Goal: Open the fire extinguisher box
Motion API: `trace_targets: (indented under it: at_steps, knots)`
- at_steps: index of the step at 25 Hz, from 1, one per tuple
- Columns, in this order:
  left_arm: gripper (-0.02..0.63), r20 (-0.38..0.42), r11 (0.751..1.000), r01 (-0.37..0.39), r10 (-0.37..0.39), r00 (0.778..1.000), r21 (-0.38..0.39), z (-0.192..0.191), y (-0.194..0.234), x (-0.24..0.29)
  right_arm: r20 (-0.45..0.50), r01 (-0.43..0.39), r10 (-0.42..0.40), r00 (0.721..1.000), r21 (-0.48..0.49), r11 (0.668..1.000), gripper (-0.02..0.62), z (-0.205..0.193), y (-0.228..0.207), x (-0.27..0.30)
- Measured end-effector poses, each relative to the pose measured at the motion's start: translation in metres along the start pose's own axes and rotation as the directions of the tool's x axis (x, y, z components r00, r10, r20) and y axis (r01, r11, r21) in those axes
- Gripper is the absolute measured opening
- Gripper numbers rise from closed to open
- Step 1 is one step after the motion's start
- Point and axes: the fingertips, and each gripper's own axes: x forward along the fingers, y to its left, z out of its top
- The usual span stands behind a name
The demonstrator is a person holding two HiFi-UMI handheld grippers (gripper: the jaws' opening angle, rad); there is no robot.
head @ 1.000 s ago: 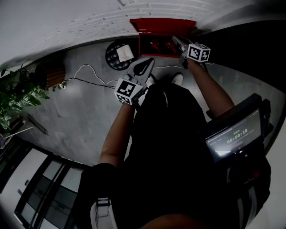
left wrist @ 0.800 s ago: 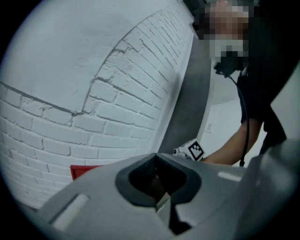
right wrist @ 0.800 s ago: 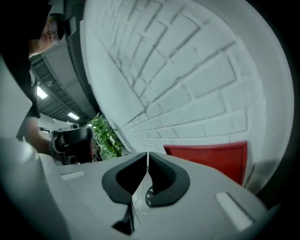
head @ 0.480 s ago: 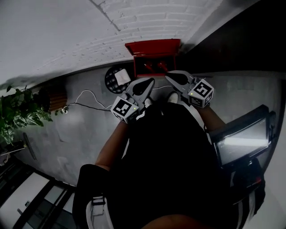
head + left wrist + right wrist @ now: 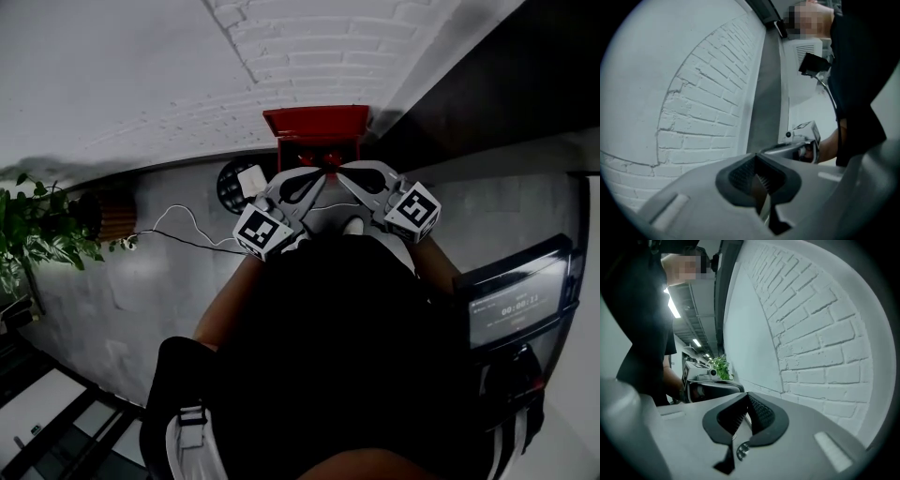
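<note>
Since the red box [image 5: 315,120] looks open w/ lid up, we judge the task about done. Left gripper [image 5: 320,172] & right gripper [image 5: 341,172] hover just in front of the box, both clenched, empty. Next: prob. just back off.

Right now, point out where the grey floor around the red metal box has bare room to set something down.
Bare grey floor lies on the near side of the white cable, right of the green plant; another patch lies between the dark wall and the lit screen. Crowded: between the black round disc and the open red metal box.
</note>
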Motion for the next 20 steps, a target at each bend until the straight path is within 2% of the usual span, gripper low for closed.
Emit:
trace_targets:
  at_steps: [5, 11, 20]
  knots:
    - [0.002, 0.006, 1.000, -0.015, 0.015, 1.000, 0.005, 0.001, 0.005, -0.005, 0.021, -0.010, 0.011, 1.000, -0.037, 0.999, 0.009, 0.004, 0.002, 0.004]
    - [0.002, 0.035, 1.000, 0.007, -0.007, 0.999, -0.005, 0.010, -0.001, -0.011, 0.037, -0.040, 0.041, 0.998, -0.028, 0.999, 0.009, 0.009, 0.010, 0.005]
    - [0.002, 0.008, 1.000, -0.002, 0.003, 1.000, -0.004, 0.013, -0.003, -0.012, 0.013, -0.053, 0.053, 0.999, -0.030, 0.998, 0.009, 0.010, 0.015, 0.003]
